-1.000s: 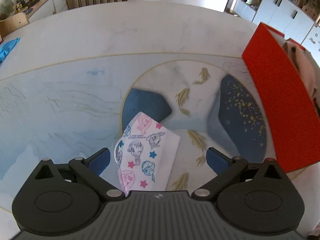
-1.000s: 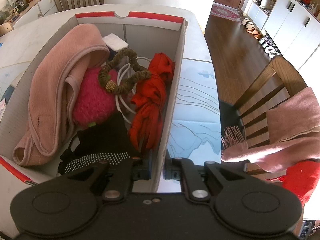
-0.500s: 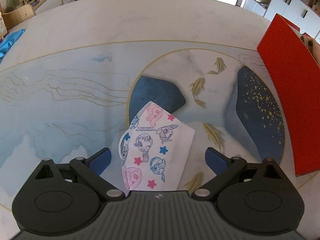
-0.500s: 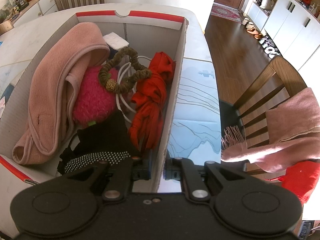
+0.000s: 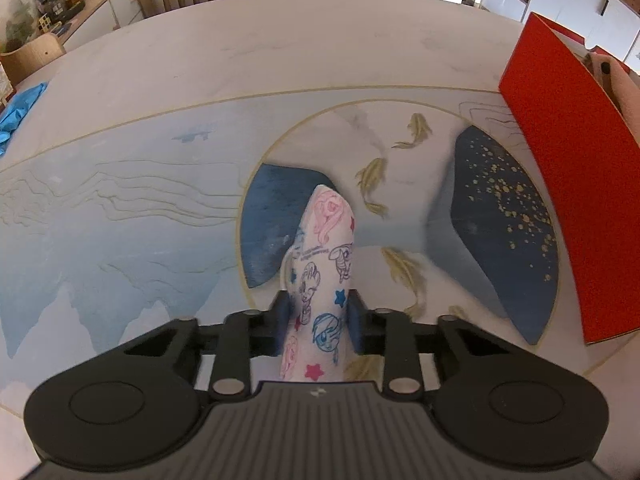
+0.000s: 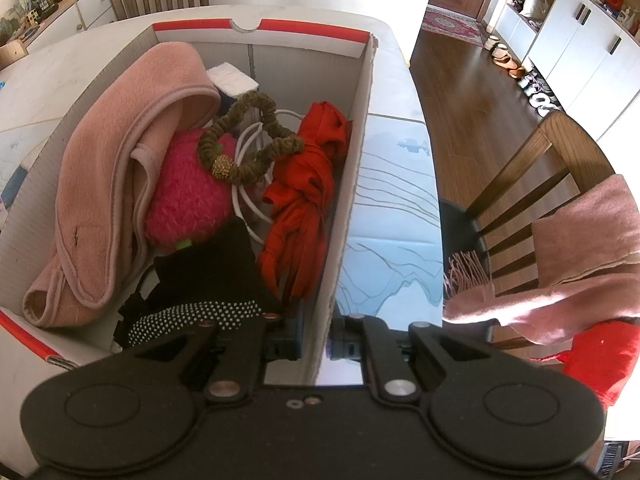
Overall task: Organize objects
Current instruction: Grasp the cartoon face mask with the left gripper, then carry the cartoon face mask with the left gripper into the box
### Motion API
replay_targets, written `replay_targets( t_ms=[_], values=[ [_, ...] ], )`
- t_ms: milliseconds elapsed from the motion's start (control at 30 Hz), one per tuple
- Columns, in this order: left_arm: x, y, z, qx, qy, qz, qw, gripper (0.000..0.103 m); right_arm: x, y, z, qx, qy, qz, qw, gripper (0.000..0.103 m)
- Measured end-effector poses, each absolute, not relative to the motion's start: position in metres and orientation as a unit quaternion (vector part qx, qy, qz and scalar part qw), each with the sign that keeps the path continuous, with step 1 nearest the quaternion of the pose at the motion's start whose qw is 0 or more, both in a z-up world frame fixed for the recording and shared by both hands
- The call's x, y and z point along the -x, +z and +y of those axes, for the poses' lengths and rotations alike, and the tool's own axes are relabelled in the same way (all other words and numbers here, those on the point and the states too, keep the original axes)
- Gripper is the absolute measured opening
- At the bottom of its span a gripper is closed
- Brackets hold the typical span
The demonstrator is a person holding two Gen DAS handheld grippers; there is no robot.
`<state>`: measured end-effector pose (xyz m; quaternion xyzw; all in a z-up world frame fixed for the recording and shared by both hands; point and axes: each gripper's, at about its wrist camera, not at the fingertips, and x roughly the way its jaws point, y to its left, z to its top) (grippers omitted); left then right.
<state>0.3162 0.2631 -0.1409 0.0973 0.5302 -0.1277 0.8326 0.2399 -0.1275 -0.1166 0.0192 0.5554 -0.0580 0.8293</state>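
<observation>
Left gripper (image 5: 318, 318) jaws just closed, pinching cartoon-print face mask (image 5: 320, 280) mid-table (image 5: 160, 80); right gripper (image 6: 316, 340) clamps box (image 6: 344, 200) wall, apparently.

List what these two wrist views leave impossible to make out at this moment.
- Left wrist view: the lower end of the face mask, pinched by the left gripper, is hidden behind the gripper body.
- Left wrist view: the red box is cut off by the right edge.
- Right wrist view: the box floor is buried under the pink towel and other items.
- Right wrist view: the right gripper hides the wall's lower part.
</observation>
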Motion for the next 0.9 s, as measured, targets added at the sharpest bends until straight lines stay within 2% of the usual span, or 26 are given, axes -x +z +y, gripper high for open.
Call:
replay_targets(
  t_ms=[333,633,900],
  values=[
    [-0.299,-0.086,0.238,-0.067,-0.195,0.492,0.846,0.016,-0.240,-0.117,-0.128,-0.020,-0.059,0.555,0.829,0.008],
    [-0.281,-0.034,0.181,-0.069,-0.296,0.459,0.835,0.016,-0.240,-0.117,-0.129,-0.022,-0.058,0.555,0.830,0.007],
    [-0.272,-0.014,0.120,-0.100,-0.368,0.436,0.815,0.016,-0.240,-0.117,-0.129,-0.022,-0.058,0.554,0.830,0.007]
  ],
)
